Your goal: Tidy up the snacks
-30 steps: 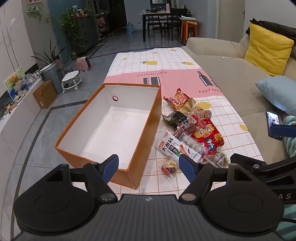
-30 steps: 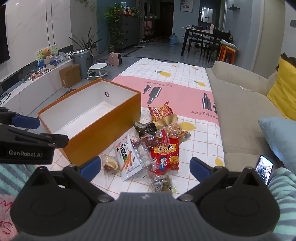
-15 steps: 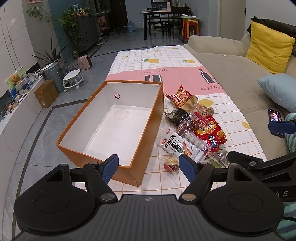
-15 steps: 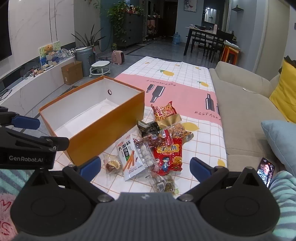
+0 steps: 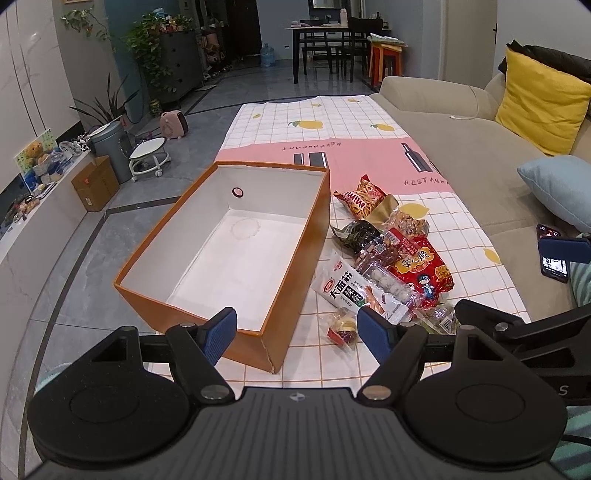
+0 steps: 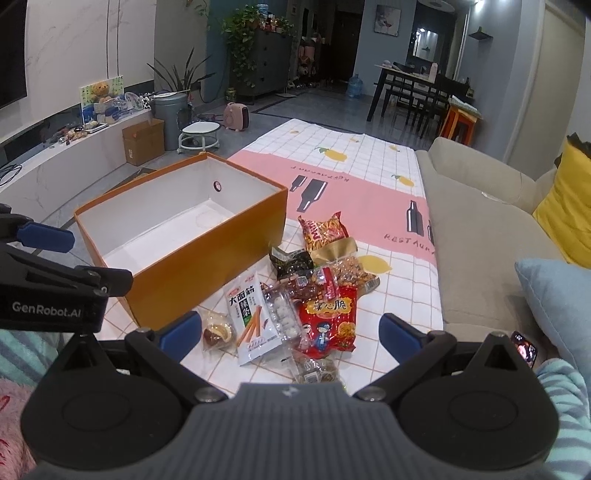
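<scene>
Grey tiled floor point(image 5: 92, 258), beige sofa point(image 5: 461, 147), yellow cushion point(image 5: 539, 103), dark dining table point(image 5: 325, 31) beyond.

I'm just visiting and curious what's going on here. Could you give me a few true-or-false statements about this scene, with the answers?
1. The orange box has nothing inside. True.
2. The left gripper holds a snack. False: it is open and holds nothing.
3. The snack pile lies beside the box on the tablecloth. True.
4. The right gripper is shut. False: it is open.
5. The yellow cushion lies in the box. False: it sits on the sofa.
</scene>
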